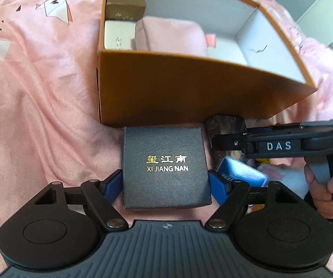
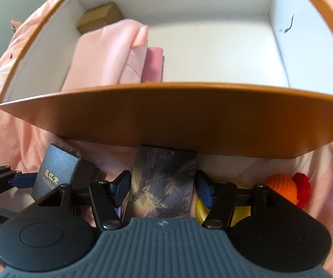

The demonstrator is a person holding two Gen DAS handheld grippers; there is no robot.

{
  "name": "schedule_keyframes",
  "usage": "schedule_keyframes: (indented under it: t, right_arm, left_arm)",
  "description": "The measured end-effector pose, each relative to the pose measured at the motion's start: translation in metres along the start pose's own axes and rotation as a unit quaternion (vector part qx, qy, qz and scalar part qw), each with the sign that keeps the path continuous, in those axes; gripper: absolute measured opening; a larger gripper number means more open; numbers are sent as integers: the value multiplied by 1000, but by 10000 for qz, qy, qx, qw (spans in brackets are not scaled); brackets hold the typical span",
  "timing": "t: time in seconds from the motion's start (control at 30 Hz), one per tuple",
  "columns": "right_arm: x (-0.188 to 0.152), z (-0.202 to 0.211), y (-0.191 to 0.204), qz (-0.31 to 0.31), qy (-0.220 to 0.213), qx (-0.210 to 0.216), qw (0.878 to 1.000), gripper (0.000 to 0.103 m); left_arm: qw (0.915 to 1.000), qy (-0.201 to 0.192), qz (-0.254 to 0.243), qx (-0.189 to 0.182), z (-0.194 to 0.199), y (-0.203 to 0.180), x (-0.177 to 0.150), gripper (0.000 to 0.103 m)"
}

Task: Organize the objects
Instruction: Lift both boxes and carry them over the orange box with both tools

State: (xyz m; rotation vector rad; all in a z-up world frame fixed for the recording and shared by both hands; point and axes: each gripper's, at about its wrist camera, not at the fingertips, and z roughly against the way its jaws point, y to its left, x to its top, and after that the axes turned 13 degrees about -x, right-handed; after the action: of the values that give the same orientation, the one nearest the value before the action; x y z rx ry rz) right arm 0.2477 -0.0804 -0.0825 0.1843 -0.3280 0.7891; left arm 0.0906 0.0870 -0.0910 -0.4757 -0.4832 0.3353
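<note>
My left gripper (image 1: 165,183) is shut on a black box (image 1: 165,166) with gold lettering, held just in front of an orange storage box (image 1: 189,88). The black box also shows in the right wrist view (image 2: 55,171). My right gripper (image 2: 161,190) is shut on a dark printed card box (image 2: 164,185) close to the storage box's front wall (image 2: 189,120). That card box also shows in the left wrist view (image 1: 226,125). Inside the storage box lie a folded pink cloth (image 2: 111,55), a brown box (image 2: 99,17) and a white box (image 1: 117,34).
Everything rests on a pink bedspread (image 1: 39,92). An orange and red knitted toy (image 2: 287,187) and a yellow object (image 2: 201,208) lie right of my right gripper. A blue item (image 1: 243,173) lies under the right gripper in the left wrist view.
</note>
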Motion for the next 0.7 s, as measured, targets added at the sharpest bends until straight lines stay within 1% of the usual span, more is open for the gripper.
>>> schedule_keyframes:
  t: [0.2, 0.3, 0.37, 0.57, 0.7]
  right_arm:
    - [-10, 39, 1, 128, -555, -8, 9984, 61]
    - [-15, 59, -5, 124, -829, -15, 9965, 61]
    - [-17, 74, -2, 123, -1013, -34, 9948, 61]
    - [-18, 112, -6, 70, -1445, 80, 9895, 61]
    - [-11, 132, -8, 6, -1691, 217, 9854, 61]
  left_arm:
    - [9988, -353, 33, -324, 17, -2, -2, 89]
    - [9978, -519, -75, -414, 28, -9, -2, 89]
    - [9968, -610, -123, -494, 37, -13, -2, 89]
    - [9918, -929, -352, -799, 57, -37, 5, 89]
    - [9872, -1158, -509, -976, 71, -49, 14, 89]
